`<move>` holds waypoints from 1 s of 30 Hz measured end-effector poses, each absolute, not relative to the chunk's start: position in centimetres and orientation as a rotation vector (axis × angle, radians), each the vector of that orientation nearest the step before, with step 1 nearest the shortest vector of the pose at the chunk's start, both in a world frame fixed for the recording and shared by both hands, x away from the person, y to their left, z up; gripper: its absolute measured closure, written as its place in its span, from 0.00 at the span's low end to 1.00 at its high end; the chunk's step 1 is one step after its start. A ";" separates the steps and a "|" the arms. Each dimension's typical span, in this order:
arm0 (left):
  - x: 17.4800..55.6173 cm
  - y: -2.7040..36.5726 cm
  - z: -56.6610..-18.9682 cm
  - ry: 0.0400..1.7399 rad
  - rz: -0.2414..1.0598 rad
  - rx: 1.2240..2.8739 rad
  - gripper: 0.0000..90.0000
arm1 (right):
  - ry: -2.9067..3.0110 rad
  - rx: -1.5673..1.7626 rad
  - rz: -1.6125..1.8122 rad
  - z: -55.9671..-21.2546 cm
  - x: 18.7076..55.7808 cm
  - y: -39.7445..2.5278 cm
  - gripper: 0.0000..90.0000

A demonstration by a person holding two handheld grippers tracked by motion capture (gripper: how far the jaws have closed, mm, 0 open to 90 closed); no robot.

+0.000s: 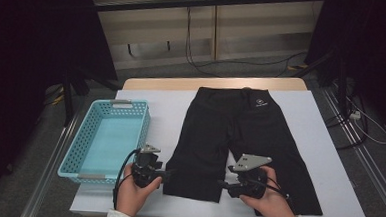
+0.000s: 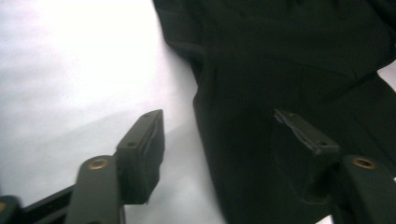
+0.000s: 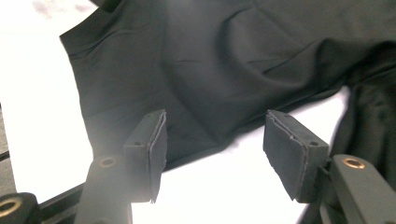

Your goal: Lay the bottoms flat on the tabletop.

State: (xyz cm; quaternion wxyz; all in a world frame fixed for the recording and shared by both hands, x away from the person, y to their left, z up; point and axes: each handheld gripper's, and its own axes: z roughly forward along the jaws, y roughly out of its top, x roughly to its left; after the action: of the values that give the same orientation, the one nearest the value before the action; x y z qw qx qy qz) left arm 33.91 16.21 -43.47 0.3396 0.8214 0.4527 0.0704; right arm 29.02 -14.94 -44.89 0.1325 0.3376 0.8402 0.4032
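High view: black stretch-fabric shorts (image 1: 239,141) lie flat mid-bench, still unfolded. My left tongs (image 1: 163,174) and right tongs (image 1: 223,182), both apart, flank the six-o'clock leg hem; perforated turquoise plastic basket (image 1: 86,145) at nine o'clock.

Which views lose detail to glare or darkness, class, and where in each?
High view: evenly lit table, surroundings fall to black; black shorts show few folds. Left gripper view: the table surface is washed out to white, and the shorts look soft. Right gripper view: the table is blown out at left, glare hazing the left claw finger.
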 end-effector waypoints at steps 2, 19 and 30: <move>34.0 16.3 -43.7 1.184 0.175 2.140 0.46 | 2.456 0.967 1.176 -44.9 28.8 -14.4 0.45; 34.8 15.7 -43.2 1.206 0.210 2.101 1.00 | 2.612 0.757 1.202 -45.7 27.6 -11.7 0.46; 35.3 15.1 -43.9 1.218 0.218 2.089 0.72 | 2.605 0.744 1.204 -46.4 28.4 -12.0 0.65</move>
State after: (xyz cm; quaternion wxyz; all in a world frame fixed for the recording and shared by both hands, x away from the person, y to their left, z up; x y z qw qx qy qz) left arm 35.26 15.14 -43.91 0.3490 0.8063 0.4702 0.0842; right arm 28.42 -12.01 -46.42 0.0883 0.2499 0.8753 0.4044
